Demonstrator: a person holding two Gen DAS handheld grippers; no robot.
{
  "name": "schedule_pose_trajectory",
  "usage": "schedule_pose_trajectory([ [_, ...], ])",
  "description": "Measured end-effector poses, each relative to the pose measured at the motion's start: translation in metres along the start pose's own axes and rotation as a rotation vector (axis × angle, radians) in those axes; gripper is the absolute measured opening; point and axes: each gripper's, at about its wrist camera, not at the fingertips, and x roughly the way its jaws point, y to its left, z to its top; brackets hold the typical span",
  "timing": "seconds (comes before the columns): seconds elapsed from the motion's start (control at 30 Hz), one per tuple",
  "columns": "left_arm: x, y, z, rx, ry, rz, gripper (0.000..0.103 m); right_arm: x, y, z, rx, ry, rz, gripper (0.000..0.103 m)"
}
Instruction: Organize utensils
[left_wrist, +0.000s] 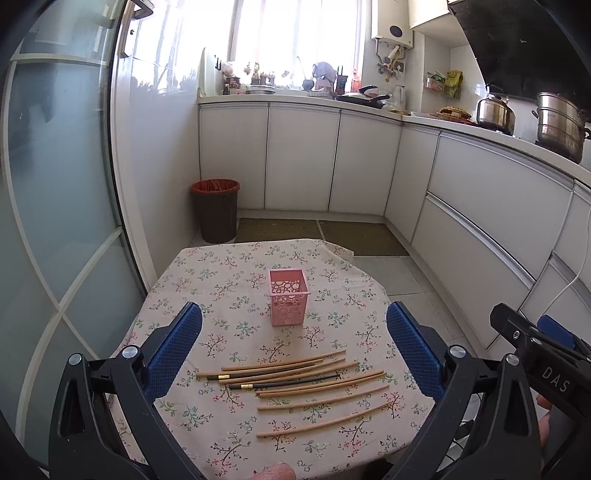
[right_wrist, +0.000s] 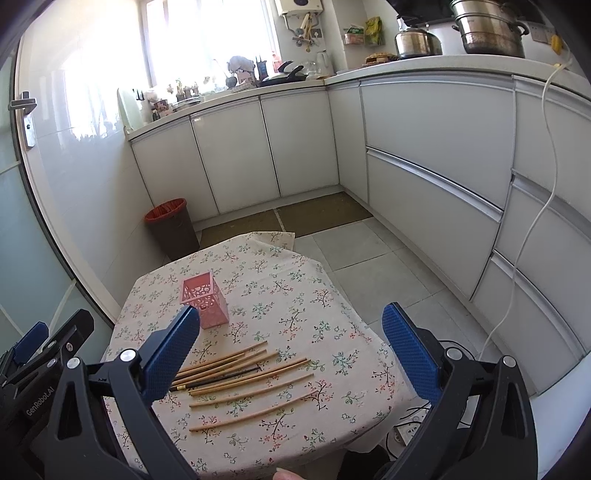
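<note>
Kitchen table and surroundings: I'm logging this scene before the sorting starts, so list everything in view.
Chopsticks: about ten, mostly tan, two dark with gold bands, loose on the near table.
Holder: one, pink, perforated, upright beyond the chopsticks, nothing visible inside.
Tablecloth: one, floral, covering the table.
Bin: one, brown with red liner, on the floor by the cabinets.
Cabinets: white, along the walls.
Kettle: one, steel, on the counter.
Pot: one, steel, stacked, on the counter.
Left gripper: open, above the table.
Right gripper: open, above the table.
</note>
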Motion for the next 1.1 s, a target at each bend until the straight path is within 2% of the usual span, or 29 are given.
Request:
schedule_pose_trajectory([
  [1.1, -0.024, -0.008, 0.003, -0.003, -0.051, -0.009, 0.096, -0.021, -0.007, 0.0, 0.005, -0.025, 0.004, 0.096],
])
